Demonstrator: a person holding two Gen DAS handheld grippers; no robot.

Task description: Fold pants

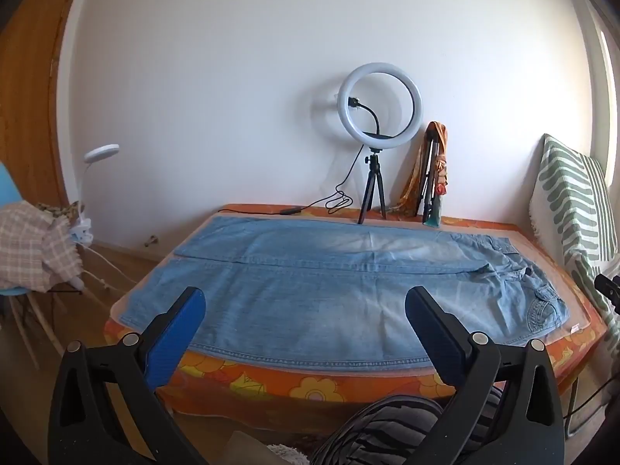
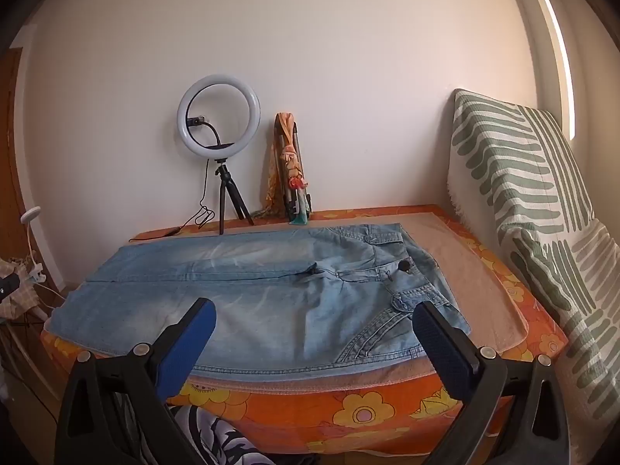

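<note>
Light blue jeans (image 1: 310,283) lie spread flat on the table, both legs side by side pointing left, waist with button and pockets at the right (image 2: 403,271). My left gripper (image 1: 306,302) is open and empty, held in front of the table's near edge, level with the legs' middle. My right gripper (image 2: 314,316) is open and empty, in front of the near edge, level with the hip and front pocket. Neither touches the jeans.
The table (image 1: 310,383) has an orange flowered cover and a beige mat (image 2: 476,283). A ring light on a tripod (image 1: 378,116) and a folded umbrella (image 2: 290,170) stand at the back wall. A green striped cushion (image 2: 534,201) leans right. A chair with clothes (image 1: 35,248) stands left.
</note>
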